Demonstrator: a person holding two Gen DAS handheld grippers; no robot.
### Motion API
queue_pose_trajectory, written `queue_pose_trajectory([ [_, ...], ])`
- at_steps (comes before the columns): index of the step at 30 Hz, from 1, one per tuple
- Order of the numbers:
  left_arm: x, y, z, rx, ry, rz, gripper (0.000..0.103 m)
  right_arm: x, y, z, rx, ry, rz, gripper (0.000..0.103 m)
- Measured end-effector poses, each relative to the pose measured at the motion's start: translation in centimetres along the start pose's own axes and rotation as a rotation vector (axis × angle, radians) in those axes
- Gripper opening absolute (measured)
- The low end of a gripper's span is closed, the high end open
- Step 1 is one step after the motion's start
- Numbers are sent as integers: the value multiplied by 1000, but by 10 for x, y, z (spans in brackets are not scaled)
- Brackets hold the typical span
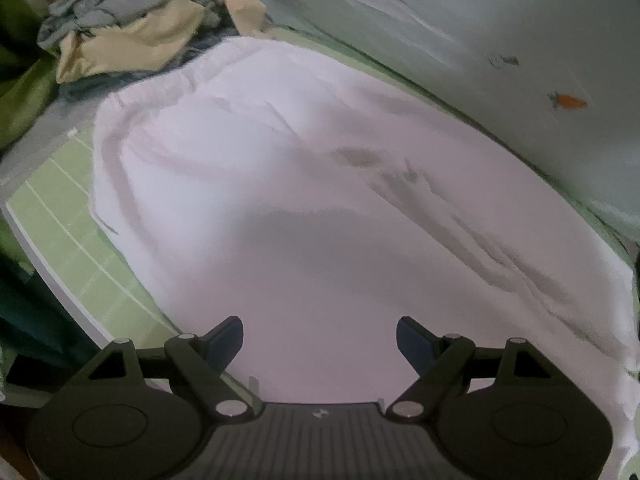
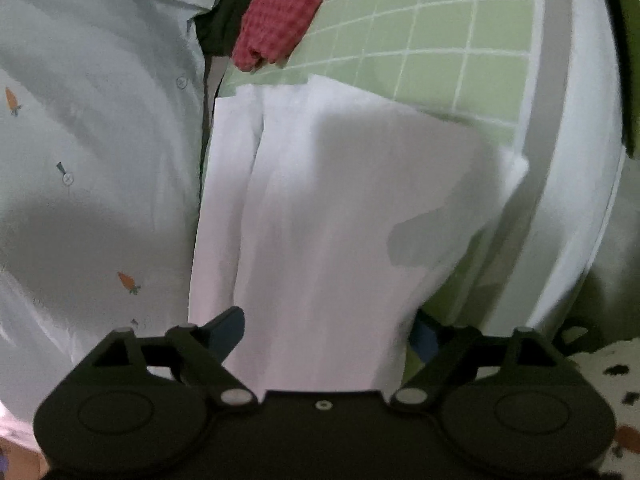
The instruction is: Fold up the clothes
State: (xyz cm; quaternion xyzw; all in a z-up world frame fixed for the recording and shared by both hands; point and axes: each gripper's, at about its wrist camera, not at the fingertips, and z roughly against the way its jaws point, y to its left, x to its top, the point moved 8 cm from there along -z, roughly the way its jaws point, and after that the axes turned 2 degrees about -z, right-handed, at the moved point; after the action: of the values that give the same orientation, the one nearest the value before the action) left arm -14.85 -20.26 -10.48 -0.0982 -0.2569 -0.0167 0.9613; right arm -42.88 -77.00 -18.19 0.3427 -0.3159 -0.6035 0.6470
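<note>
A white garment (image 1: 304,184) lies spread flat on a green grid mat (image 1: 72,216), its gathered waistband at the far end. My left gripper (image 1: 320,340) is open just above its near part, holding nothing. In the right wrist view the same white garment (image 2: 328,208) lies between the wide-apart fingers of my right gripper (image 2: 324,332), folded lengthwise, its far end on the green mat (image 2: 432,40). The cloth covers part of the right fingertip; the jaws are not closed on it.
A pile of grey and beige clothes (image 1: 136,20) sits at the far left. A pale shirt with carrot print (image 2: 88,128) lies to the left of the white garment and also shows in the left wrist view (image 1: 500,60). A red knit cloth (image 2: 280,12) lies beyond. The white table edge (image 2: 576,160) runs at right.
</note>
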Motion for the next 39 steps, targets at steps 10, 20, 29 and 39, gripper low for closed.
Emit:
queue_pose_trajectory([
  [10,46,90,-17,-5,3,260,85,-17,15,-15,-32,-130,-47,97],
  [20,92,193,-59,116,32,480,85,-23,20,-15,-121,-348,-148,99],
  [29,114,216,-92,88,31,549,61,-20,22,-12,-278,-479,-127,63],
  [39,124,203,-79,72,-80,601,6,-20,41,3,-254,-604,-136,3],
])
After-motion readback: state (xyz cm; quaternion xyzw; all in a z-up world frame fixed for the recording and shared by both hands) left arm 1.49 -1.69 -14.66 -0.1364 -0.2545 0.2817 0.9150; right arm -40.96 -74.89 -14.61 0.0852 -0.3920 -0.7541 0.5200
